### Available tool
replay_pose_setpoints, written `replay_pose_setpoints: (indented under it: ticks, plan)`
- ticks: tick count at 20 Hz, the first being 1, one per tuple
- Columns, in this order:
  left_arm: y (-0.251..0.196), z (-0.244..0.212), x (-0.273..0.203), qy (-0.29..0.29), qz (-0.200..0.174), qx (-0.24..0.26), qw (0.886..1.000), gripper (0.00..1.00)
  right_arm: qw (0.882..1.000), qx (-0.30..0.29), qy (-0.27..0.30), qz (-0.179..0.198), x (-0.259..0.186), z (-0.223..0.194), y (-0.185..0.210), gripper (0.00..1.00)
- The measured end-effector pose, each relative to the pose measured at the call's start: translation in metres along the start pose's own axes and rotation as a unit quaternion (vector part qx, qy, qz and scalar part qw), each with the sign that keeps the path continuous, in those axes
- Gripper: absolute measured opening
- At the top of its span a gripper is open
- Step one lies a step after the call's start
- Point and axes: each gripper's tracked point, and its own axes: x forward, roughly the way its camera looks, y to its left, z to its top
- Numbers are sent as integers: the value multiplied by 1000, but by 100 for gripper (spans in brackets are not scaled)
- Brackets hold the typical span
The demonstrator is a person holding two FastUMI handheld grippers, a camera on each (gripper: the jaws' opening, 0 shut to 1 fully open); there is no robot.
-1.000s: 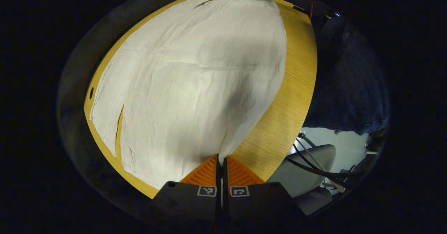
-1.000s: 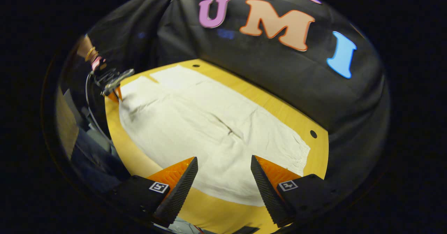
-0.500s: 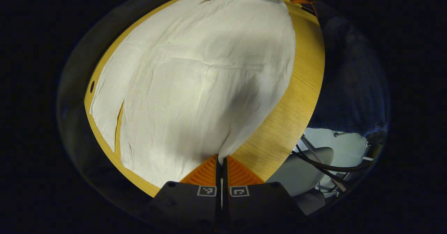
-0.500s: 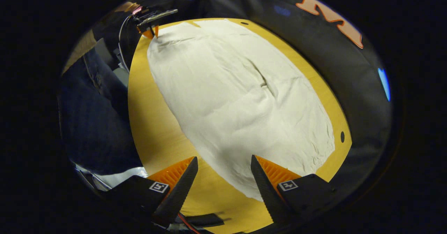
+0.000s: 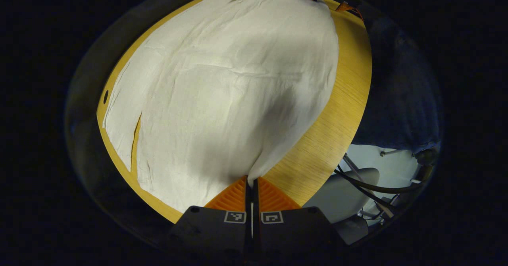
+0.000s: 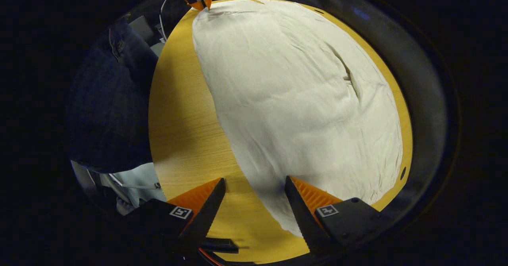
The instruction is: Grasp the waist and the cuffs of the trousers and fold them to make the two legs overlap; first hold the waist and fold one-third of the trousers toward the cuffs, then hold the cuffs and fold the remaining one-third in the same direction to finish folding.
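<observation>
My left claw (image 5: 251, 180) is clamped on a corner of the trousers (image 5: 222, 83), which lie spread flat over the table (image 5: 333, 115), while my right claw (image 6: 254, 186) hangs apart just above their other end.

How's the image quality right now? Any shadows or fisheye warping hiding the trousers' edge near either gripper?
Left gripper view: sharp; a soft shadow darkens the trousers just ahead of the left gripper, but the pinched edge stays readable. Right gripper view: a shadow falls on the cloth between the open right gripper fingers, edge still visible. Both views bow the table into a curve; no glare.
</observation>
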Motion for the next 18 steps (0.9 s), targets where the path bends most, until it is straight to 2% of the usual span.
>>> replay_pose_setpoints:
  ticks: [6,8,9,10,11,12,13,14,15,17,18]
  plan:
    - [-1,0,1,1,-4,1,1000,0,1000,21,10,13,1,0,2,95]
    - [-1,0,1,1,-4,1,1000,0,999,34,21,8,1,0,2,87]
    - [0,0,2,0,-4,1,1000,0,999,42,29,6,-1,0,1,88]
    - [0,1,2,-1,-5,2,1000,0,998,45,37,4,0,0,0,77]
    - [-1,0,2,-1,-6,1,1000,0,998,48,44,2,-2,0,-1,72]
    - [-1,1,2,-1,-8,0,1000,0,998,48,48,0,-3,-1,-2,61]
    - [-2,1,1,0,-9,0,1000,0,998,44,48,-3,-5,0,-4,55]
    - [-2,2,1,0,-10,0,1000,0,998,39,46,-8,-4,-1,-5,34]
    - [-1,1,1,1,-10,1,1000,0,998,38,46,-14,-3,-2,-7,24]
    - [-1,1,1,0,-10,4,1000,0,998,40,49,-18,-2,0,-7,12]
    - [-1,1,2,0,-12,6,1000,0,997,44,53,-17,-2,-2,-8,12]
